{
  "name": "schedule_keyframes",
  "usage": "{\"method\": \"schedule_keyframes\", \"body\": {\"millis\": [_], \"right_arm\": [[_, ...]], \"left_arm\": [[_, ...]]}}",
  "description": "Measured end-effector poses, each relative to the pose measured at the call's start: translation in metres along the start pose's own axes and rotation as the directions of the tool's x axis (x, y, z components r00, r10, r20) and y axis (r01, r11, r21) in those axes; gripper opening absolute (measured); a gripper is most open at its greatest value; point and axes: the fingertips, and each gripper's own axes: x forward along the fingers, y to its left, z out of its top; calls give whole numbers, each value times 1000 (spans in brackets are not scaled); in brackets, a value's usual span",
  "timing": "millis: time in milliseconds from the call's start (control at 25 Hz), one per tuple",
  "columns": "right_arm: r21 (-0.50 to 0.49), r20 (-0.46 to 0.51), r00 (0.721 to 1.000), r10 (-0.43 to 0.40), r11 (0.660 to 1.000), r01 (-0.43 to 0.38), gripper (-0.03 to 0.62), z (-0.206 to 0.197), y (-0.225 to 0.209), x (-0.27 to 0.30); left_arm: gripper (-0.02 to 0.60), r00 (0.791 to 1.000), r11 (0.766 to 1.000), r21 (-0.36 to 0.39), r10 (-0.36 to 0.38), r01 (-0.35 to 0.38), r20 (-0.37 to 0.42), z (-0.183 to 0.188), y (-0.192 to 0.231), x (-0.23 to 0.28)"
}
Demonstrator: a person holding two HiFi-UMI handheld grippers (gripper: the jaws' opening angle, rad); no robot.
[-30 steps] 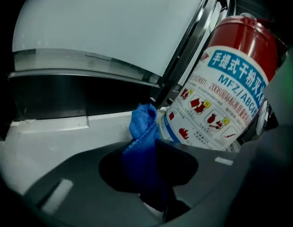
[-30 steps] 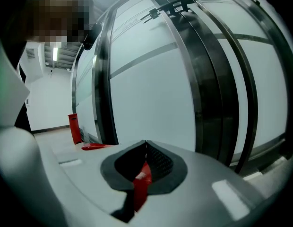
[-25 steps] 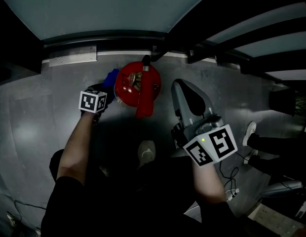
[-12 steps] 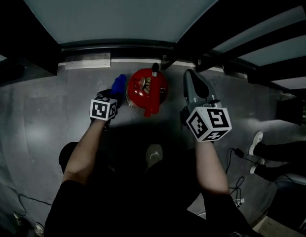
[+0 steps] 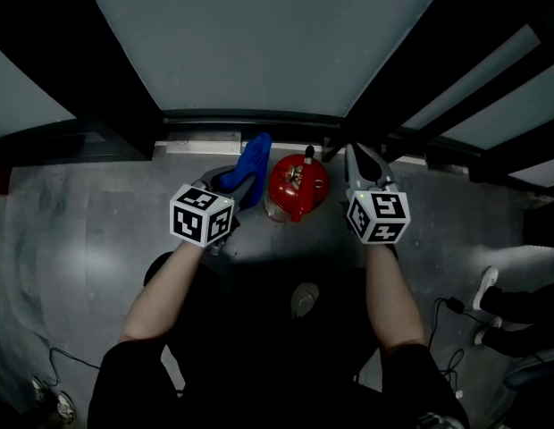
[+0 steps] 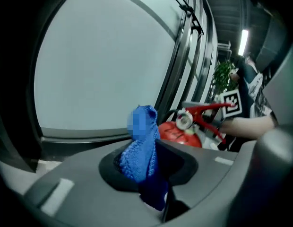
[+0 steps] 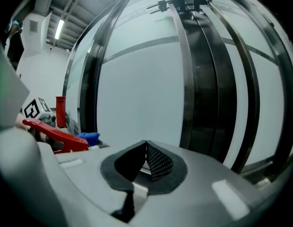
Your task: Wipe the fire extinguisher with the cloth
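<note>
At the foot of a frosted glass wall (image 5: pixel 259 43), on the grey floor (image 5: pixel 80 239), a red fire extinguisher (image 5: pixel 295 188) stands between the left hand-held gripper (image 6: pixel 151 174), clenched on a blue cloth (image 5: pixel 250 164) just beside it, and the right hand-held gripper (image 7: pixel 145 167), closed on nothing.

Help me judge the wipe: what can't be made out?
Sides of the fire extinguisher: head view shows only its top; the left gripper body hides its lower part in its view.
Tip of the cloth: blurred, left gripper view.
Cloth-to-extinguisher contact: head view too small and dark.
</note>
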Motion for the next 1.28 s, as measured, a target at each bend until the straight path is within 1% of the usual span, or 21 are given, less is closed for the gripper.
{"method": "schedule_keyframes", "body": {"millis": [80,160,200,240,400,480,560,640,680,760,880,960,1000,1080,1160,1200,1280], "right_arm": [[8,2,1000,-10,1000,10,3,2,-2,2],[30,7,1000,-17,999,16,3,4,-4,2],[43,7,1000,-17,999,16,3,4,-4,3],[55,6,1000,-14,998,14,3,5,-3,3],[70,10,1000,22,997,-22,3,7,8,5],[60,0,999,43,997,-43,3,4,15,4],[46,-7,998,58,997,-58,3,2,21,4],[37,-8,998,69,997,-69,3,3,27,4],[33,-8,997,74,997,-74,3,3,29,4],[27,-12,997,80,996,-80,3,2,31,5],[39,-26,997,73,997,-72,3,-2,29,3],[51,-26,997,66,997,-65,3,-2,27,0],[54,-24,998,62,997,-61,3,-2,27,-1],[55,-25,998,60,997,-58,3,-2,27,-2],[62,-28,998,64,996,-62,3,-4,28,-2],[65,-30,997,68,996,-66,3,-5,29,-2],[66,-33,997,75,995,-72,3,-6,31,-2]], "left_arm": [[98,997,995,-90,-48,53,59,16,-17,-11],[98,991,979,-175,-92,108,100,23,-32,-16],[98,988,971,-202,-106,127,111,24,-38,-17],[98,986,967,-216,-115,139,119,23,-42,-17],[98,978,956,-232,-147,178,146,20,-44,-15],[98,973,941,-269,-164,203,161,16,-41,-14],[98,969,915,-338,-167,222,184,10,-36,-13],[98,965,883,-406,-158,234,211,4,-30,-13],[98,964,873,-427,-150,233,219,1,-27,-13],[98,966,865,-450,-133,223,223,-6,-22,-11],[98,972,854,-478,-117,203,205,-19,-13,-8],[98,975,841,-504,-116,199,191,-30,-8,-4],[98,974,826,-524,-123,206,189,-36,-7,-2],[98,971,782,-580,-139,228,195,-48,-5,5],[98,971,740,-631,-136,232,198,-59,-1,11],[98,973,726,-649,-131,226,192,-65,1,13],[98,977,713,-669,-124,208,172,-78,5,18]]}}
